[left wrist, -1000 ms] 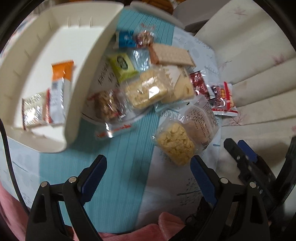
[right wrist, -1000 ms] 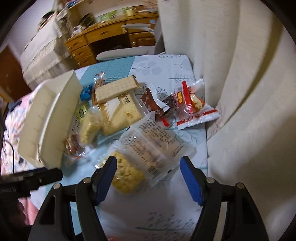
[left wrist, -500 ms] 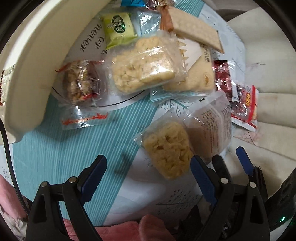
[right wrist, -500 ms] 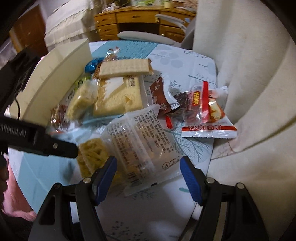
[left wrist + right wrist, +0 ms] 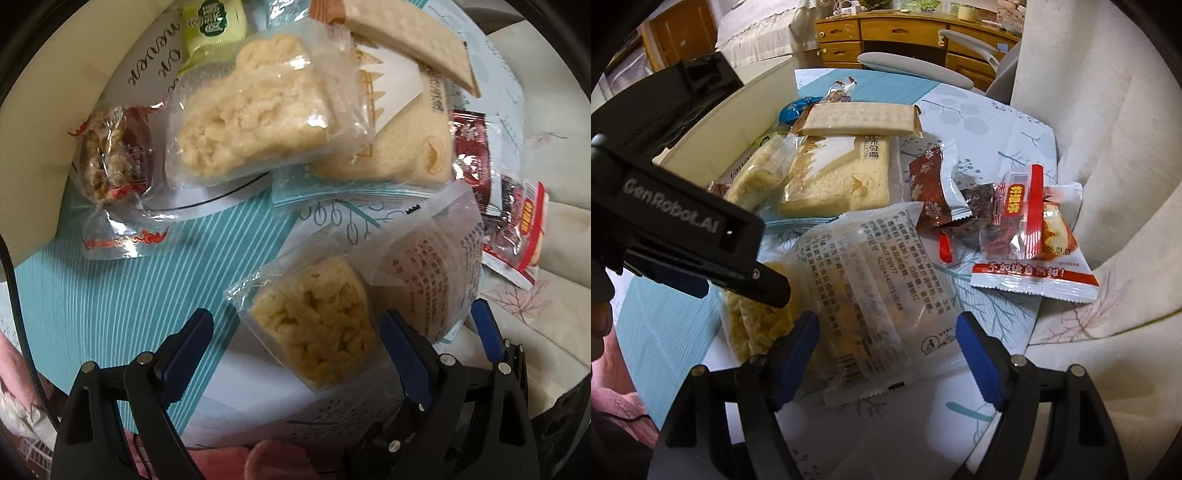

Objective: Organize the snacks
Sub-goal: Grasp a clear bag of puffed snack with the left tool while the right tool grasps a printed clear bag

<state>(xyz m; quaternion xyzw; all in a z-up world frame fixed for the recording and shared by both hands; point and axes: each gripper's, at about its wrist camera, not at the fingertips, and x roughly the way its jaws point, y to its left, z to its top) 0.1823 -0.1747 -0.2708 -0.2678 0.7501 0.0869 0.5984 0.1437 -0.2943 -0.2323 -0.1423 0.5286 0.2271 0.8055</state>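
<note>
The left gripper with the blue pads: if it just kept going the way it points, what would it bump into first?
Most likely the clear bag of yellow puffed snack, which lies between the open pads of the left gripper. Its right pad sits close to the bag's edge, though depth is hard to judge here.

Dim, warm indoor light; glare on wrappers, motion-blurred, edges fisheye-warped and dark.

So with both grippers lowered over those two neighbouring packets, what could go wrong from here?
1. The left gripper and right gripper work side by side; their fingers could collide.
2. The printed white packet overlaps the yellow noodle-snack packet, so lifting one may drag the other.
3. The red-and-white packet lies at the tablecloth's edge and could get nudged off.
</note>
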